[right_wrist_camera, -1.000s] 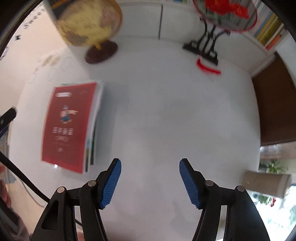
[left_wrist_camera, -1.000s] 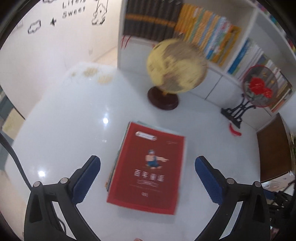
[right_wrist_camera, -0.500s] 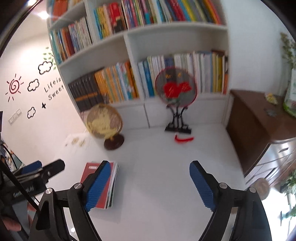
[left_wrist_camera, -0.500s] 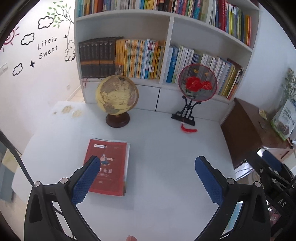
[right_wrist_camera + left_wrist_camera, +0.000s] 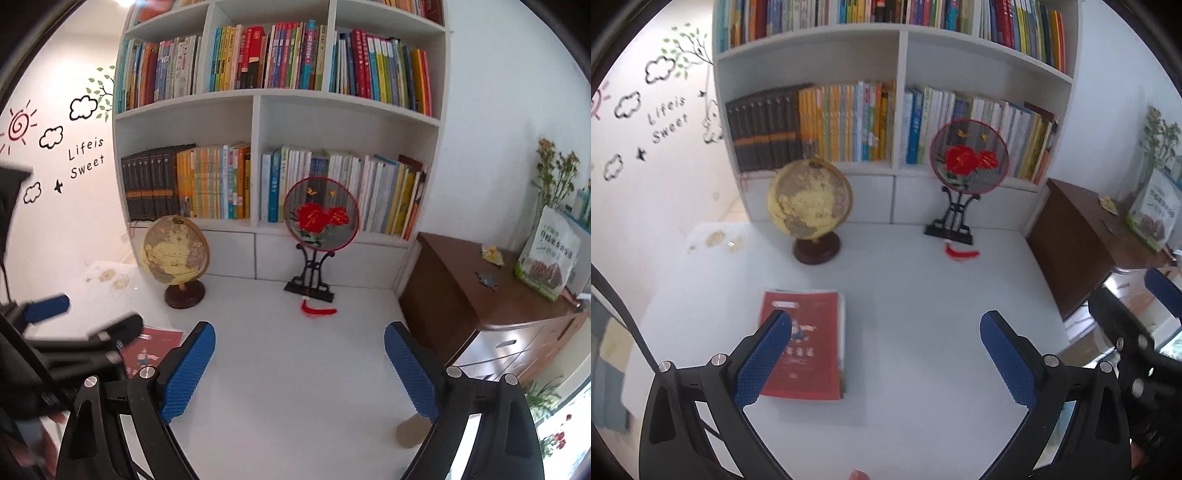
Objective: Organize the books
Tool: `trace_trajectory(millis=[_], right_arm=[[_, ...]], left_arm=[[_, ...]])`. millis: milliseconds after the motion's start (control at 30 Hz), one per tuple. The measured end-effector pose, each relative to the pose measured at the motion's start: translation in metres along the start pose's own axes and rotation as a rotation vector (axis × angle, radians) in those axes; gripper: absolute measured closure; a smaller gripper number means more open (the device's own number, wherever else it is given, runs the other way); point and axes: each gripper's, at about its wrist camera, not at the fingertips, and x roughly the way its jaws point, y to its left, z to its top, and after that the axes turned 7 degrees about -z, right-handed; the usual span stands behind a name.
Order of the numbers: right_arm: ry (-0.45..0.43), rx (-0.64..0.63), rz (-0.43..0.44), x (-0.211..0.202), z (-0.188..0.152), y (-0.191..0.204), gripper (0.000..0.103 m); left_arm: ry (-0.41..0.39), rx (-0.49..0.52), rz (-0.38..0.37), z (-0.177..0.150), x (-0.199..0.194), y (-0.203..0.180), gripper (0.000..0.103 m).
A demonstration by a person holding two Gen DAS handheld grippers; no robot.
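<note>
Book stack: the book stack, topped by a red cover, lies flat on the white tabletop, on the near side of the globe and just left of it in the left wrist view.
Long axis: it runs from the near edge of the tabletop toward the globe, roughly in line with the way the left gripper points; page edges face right.
Left gripper: the left gripper hovers above the tabletop with its fingers spread wide and nothing between them; the stack sits low and left, partly hidden behind the left finger.
Right gripper: the right gripper is also empty, its jaws have just been opening and now stand wide; bare tabletop lies between the fingers.
Nearer hand: judged from both views, the left gripper is closer to the stack; from the right gripper the stack lies well off to the left.
Left wrist view only: the whole red cover and the thin layers beneath it.
Right wrist view only: a corner of the red cover, the rest masked by the blurred left gripper; also the upper bookshelf rows above the globe, and the fan to its right.
</note>
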Motion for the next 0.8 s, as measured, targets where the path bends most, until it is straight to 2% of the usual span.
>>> trace_trajectory(millis=[133,433,800], right_arm=[[0.004,0.009,-0.008,0.004,-0.001,0.003,0.011],[0.075,0.069,0.053,0.018,-0.005,0.006,0.011],[0.08,0.058,0.041,0.019,-0.006,0.011,0.011]], left_arm=[[0.002,-0.022,-0.011,-0.005,0.005,0.006,0.001],[-0.006,-0.032,-0.018,-0.007,0.003,0.014,0.001],[-0.021,-0.019,-0.02,-0.006,0.002,0.019,0.001]])
